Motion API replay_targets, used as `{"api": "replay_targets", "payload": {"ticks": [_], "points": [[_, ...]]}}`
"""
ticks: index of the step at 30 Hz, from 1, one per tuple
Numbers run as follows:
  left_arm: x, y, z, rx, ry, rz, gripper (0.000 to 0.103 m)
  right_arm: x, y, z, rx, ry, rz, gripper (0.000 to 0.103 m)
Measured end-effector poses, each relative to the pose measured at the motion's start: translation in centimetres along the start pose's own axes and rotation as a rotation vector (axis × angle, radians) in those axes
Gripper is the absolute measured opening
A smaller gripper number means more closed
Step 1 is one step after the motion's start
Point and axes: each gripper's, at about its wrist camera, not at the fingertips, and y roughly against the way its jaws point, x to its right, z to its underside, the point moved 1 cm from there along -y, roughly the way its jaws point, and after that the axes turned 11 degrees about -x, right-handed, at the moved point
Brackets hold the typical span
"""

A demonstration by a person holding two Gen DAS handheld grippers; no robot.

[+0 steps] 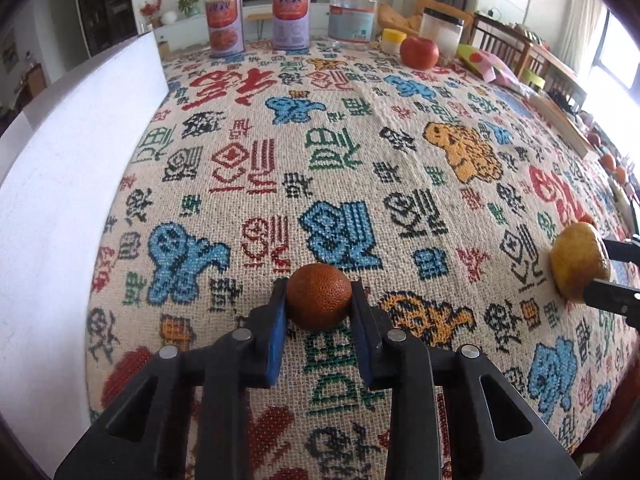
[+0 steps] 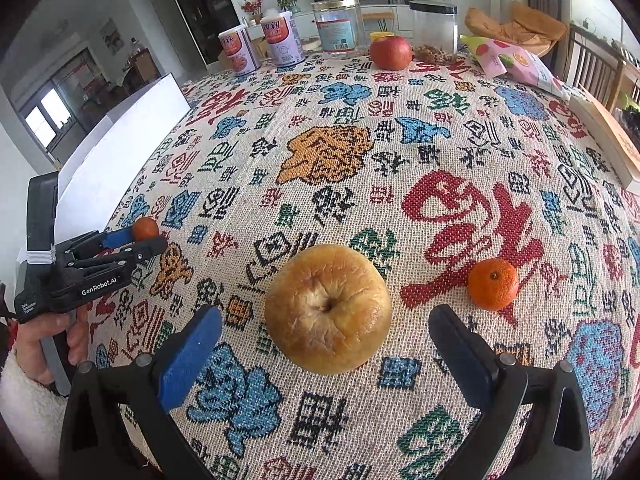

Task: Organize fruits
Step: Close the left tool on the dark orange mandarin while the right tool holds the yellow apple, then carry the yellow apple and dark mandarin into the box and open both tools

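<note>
My left gripper is shut on a dark orange mandarin, low over the patterned tablecloth; it also shows in the right wrist view at the far left. My right gripper is open, its blue-padded fingers on either side of a wrinkled yellow apple without touching it. The same yellow apple sits at the right edge of the left wrist view. A bright orange mandarin lies right of the apple. A red apple stands at the table's far side.
Two printed cans, a glass jar and a clear container line the far edge. A snack bag and a book lie at the right. A white board borders the left side.
</note>
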Motion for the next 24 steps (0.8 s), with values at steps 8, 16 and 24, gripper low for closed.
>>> {"api": "replay_targets", "payload": {"ticks": [8, 16, 24], "points": [[-3.5, 8.7, 2.9, 0.065, 0.174, 0.247, 0.028, -2.2, 0.0, -0.6, -0.065, 0.034, 0.023, 0.065], [-13.6, 22.9, 1.7, 0.298, 0.380, 0.247, 0.029, -17.6, 6.8, -6.8, 0.104, 0.261, -0.248, 0.065], [-26.4, 12.3, 0.7, 0.030, 0.708, 0.067, 0.029, -34.6, 2.6, -13.1, 0.100, 0.513, -0.331, 0.065]]}}
